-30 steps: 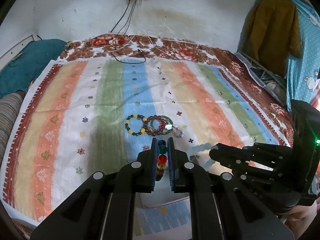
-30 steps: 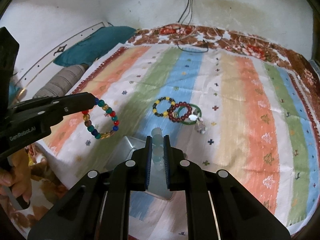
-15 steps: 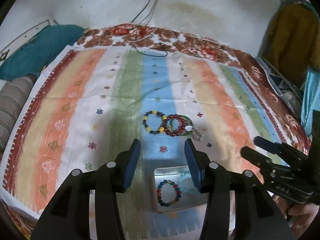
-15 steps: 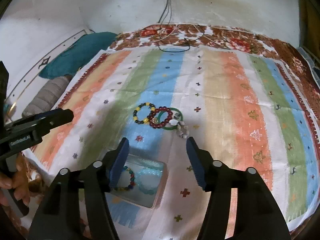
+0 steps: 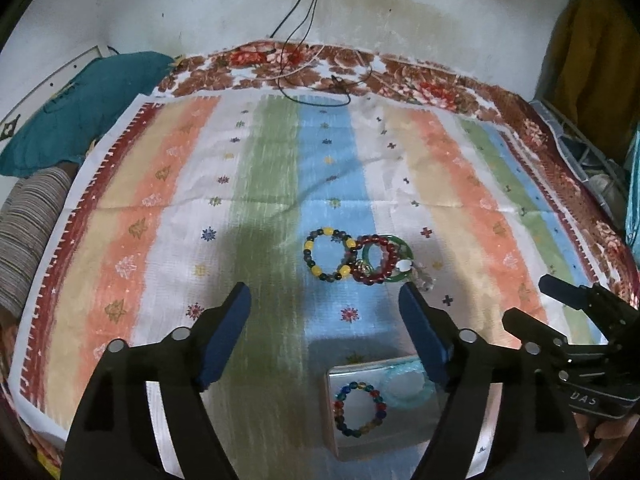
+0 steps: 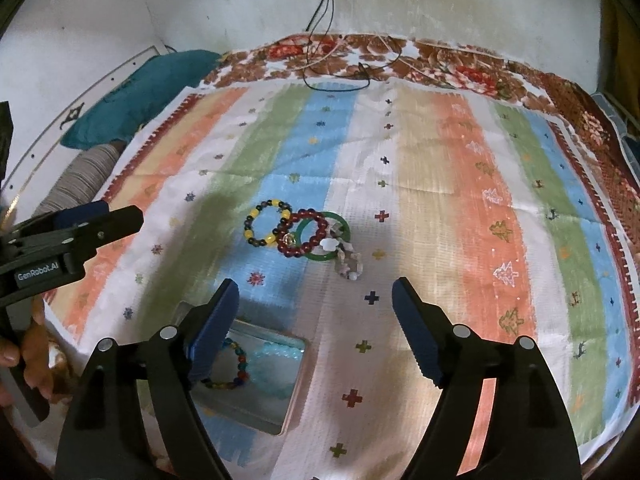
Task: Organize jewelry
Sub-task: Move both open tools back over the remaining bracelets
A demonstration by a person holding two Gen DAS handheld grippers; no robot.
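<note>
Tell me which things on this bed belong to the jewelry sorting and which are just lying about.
Job: clear tray holding multicolored bracelet and pale blue bracelet; yellow-and-dark bracelet, red bracelet, green bangle, clear crystal piece.

Lying about: teal pillow, striped bolster, cables.

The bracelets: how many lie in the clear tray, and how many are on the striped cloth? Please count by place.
In the clear tray: 2, the multicoloured bead bracelet and the pale blue bracelet.
On the striped cloth: 3, the yellow-and-dark bead bracelet, the dark red bead bracelet and the green bangle.
Total: 5
</note>
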